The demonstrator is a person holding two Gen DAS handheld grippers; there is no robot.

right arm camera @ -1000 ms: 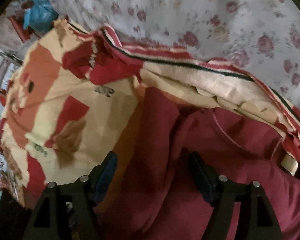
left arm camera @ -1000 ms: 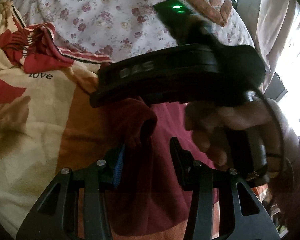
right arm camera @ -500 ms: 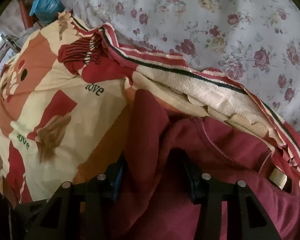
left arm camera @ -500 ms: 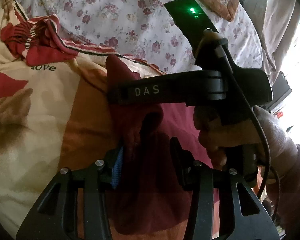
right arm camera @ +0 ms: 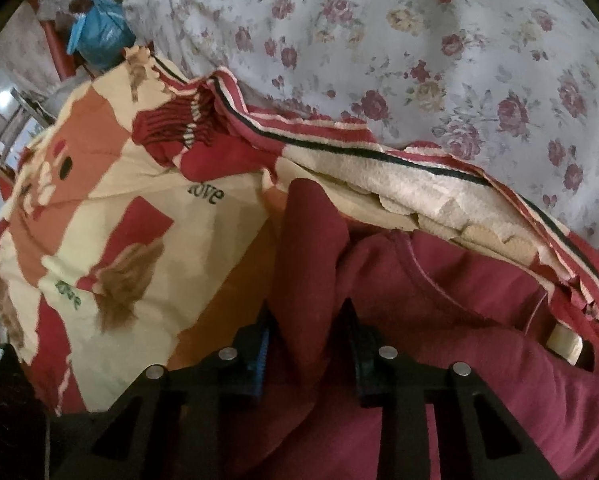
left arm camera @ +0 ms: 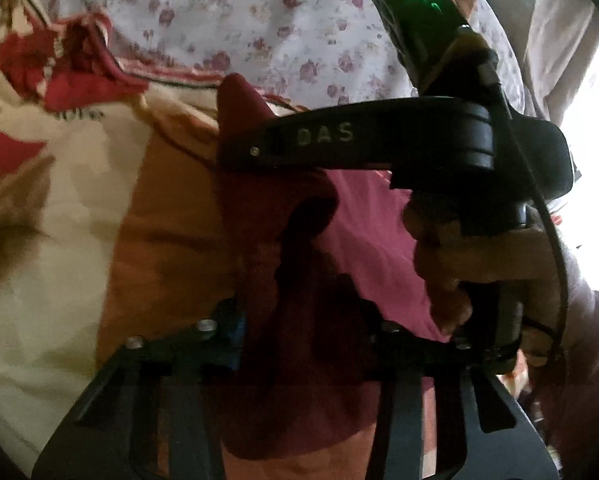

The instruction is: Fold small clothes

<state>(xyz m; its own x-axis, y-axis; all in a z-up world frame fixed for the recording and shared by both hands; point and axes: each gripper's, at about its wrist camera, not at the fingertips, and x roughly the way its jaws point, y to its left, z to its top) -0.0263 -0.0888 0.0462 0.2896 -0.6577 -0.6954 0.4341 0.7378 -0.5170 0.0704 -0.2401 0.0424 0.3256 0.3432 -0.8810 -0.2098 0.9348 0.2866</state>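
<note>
Since the frame a second earlier, the right gripper [right arm camera: 305, 344] had narrowed from a wide gap to a tight one, and a raised ridge of the maroon garment [right arm camera: 439, 320] now stood pinched between its fingers [right arm camera: 259, 350]; in the left wrist view that gripper's black body had shifted toward the upper right of the frame, uncovering a maroon peak of cloth. Largest in both views was the patterned blanket [right arm camera: 111, 216], cream, orange and red with a printed word "love", filling the left half of each frame, its striped red and black border running diagonally toward the right edge in the right wrist view. Behind it, across the top of the frames, lay the floral sheet [right arm camera: 439, 60], pale with dark pink roses. The maroon garment lay on the blanket in the lower centre and lower right of both views, bunched rather than flat, with a pale label showing near the right edge of the right wrist view. In the left wrist view the left gripper [left arm camera: 299, 332] sat low in the frame, its fingers [left arm camera: 227, 336] partly apart with dark folds of the garment [left arm camera: 371, 240] filling the gap between them; whether they were actually pressing the cloth could not be told from the shadowed picture. Above it the right gripper [left arm camera: 235, 148] crossed the middle of the frame, held by the right hand [left arm camera: 487, 272] at the right side. Smallest, a blue bag [right arm camera: 99, 36] sat at the upper left of the right wrist view.
</note>
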